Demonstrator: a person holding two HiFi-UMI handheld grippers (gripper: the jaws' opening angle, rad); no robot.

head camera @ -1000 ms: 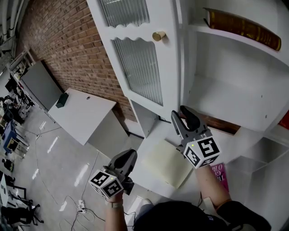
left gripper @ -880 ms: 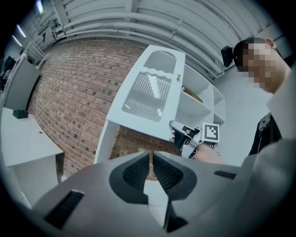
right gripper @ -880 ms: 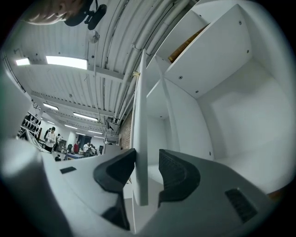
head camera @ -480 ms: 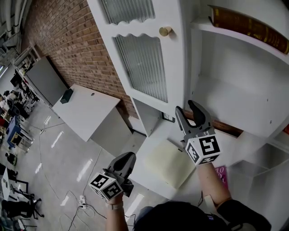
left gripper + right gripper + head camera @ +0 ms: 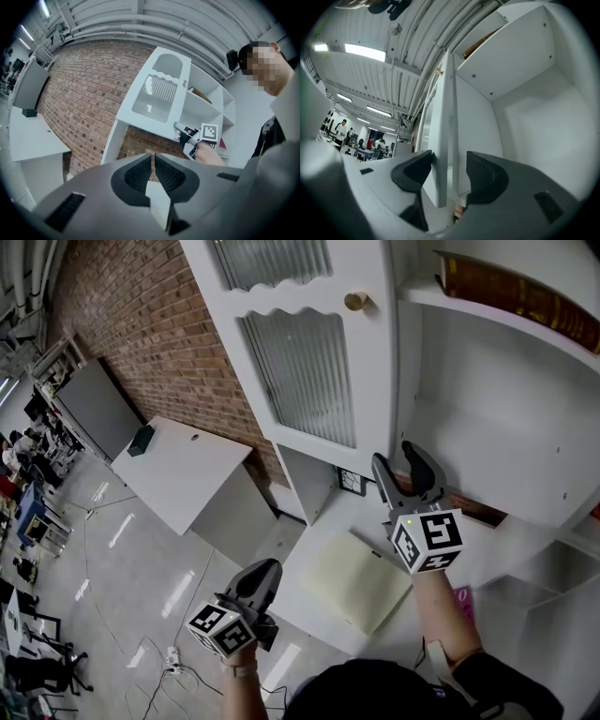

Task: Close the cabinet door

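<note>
The white cabinet door (image 5: 319, 381), with ribbed glass panes and a brass knob (image 5: 355, 302), stands ajar in front of the open shelves. My right gripper (image 5: 396, 457) is at the door's lower free edge. Its jaws have just been opening, and the door's edge (image 5: 440, 140) stands between them. In the right gripper view (image 5: 450, 161) the left pad rests against the door's face and the right pad is clear of it. My left gripper (image 5: 265, 570) hangs low at the left, shut and empty, well away from the cabinet, and its own view (image 5: 153, 157) shows the pads together.
A brown book (image 5: 511, 292) lies on the upper shelf. On the cabinet's counter (image 5: 314, 521) lie a cream pad (image 5: 352, 577) and a pink book (image 5: 457, 601). A white table (image 5: 183, 470) stands by the brick wall (image 5: 141, 324) at the left.
The door and its knob have shifted right in the head view, toward the shelves. My right gripper has gone right with the door's edge and its jaws have widened. The left gripper has hardly moved.
</note>
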